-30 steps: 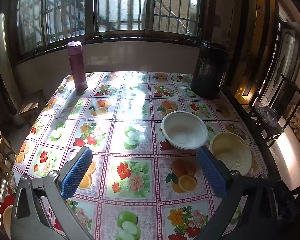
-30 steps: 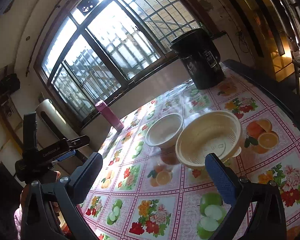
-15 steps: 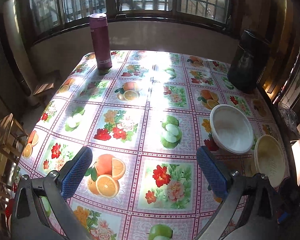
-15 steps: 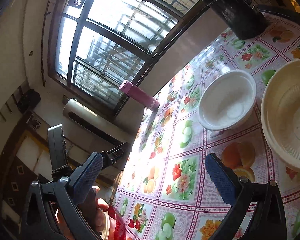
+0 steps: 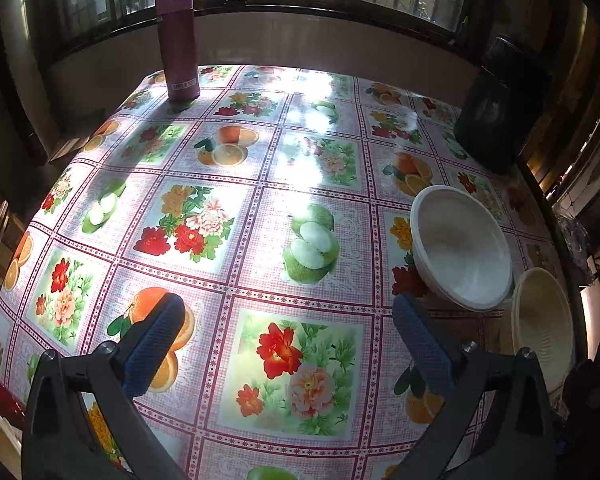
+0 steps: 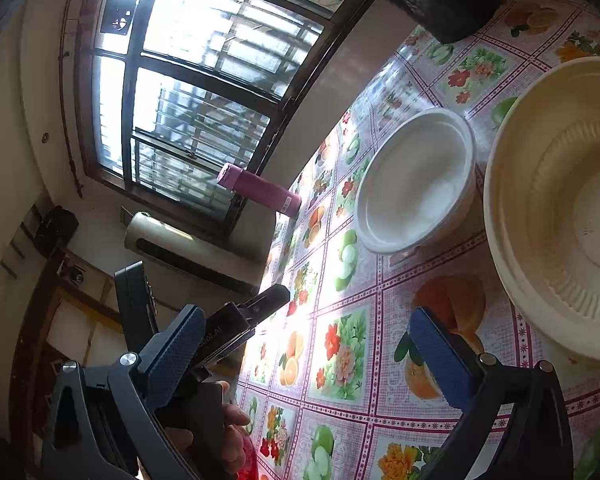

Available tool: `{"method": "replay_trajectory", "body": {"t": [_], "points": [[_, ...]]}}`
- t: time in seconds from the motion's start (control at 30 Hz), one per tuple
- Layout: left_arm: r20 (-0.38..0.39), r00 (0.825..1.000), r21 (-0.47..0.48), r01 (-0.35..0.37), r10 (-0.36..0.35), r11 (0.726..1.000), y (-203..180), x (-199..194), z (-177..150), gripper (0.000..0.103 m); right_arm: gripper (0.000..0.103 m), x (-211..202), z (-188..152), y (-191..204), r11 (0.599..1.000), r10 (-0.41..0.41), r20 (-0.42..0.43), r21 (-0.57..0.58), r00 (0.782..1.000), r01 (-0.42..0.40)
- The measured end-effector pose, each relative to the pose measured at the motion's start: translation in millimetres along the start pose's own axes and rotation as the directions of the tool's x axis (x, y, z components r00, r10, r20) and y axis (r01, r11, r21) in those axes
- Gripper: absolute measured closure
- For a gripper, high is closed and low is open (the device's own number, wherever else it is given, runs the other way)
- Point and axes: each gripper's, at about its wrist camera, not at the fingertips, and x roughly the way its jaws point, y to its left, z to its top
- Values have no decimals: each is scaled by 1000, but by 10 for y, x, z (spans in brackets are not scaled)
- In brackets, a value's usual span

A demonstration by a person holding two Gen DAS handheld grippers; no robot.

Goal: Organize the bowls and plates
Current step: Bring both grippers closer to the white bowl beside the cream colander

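We judge the approach step: both the left gripper [image 5: 286, 334] and right gripper [image 6: 306, 338] are wide open, empty. Next, close on the white bowl [image 5: 460, 246] ahead-right.

Bare tablecloth [image 5: 300, 184] left of white bowl [image 5: 460, 248]

The left gripper [image 5: 286, 342] is swinging leftward and lower over the fruit-print tablecloth [image 5: 260, 208], so the white bowl [image 5: 460, 248] and the cream bowl [image 5: 542, 320] are sliding from the middle of its view to the right edge while the maroon flask [image 5: 178, 42] is looming larger. The right gripper [image 6: 304, 354] is rolling over and closing in on the cream bowl [image 6: 564, 208], which is now filling the right side of its view, and the person's left hand [image 6: 224, 436] is coming into sight at the bottom.
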Motion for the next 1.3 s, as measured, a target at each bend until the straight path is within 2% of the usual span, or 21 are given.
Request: {"method": "replay_trajectory", "body": {"t": [0.13,0.23,0.6,0.87,1.3], "points": [[1,999,-37,35,-35,999,-89,79,-19,0,1,-34,33,-14,1000,-4,16,2,1000,4],[-7,998,-26,57,-57,998,-197,133,-66,0,1,-81,51,46,1000,-9,37,-23,999,10],[-30,999,4,31,-31,1000,-278,327,5,0,1,-137,132,16,999,-34,72,-22,997,35],[-11,1000,47,22,-22,999,-411,269,3,0,1,-434,276,-69,994,-106,211,14,972,105],[16,1000,80,10,-12,997,-579,-2,42,0,1,-490,256,162,994,-54,234,-81,971,74]]}}
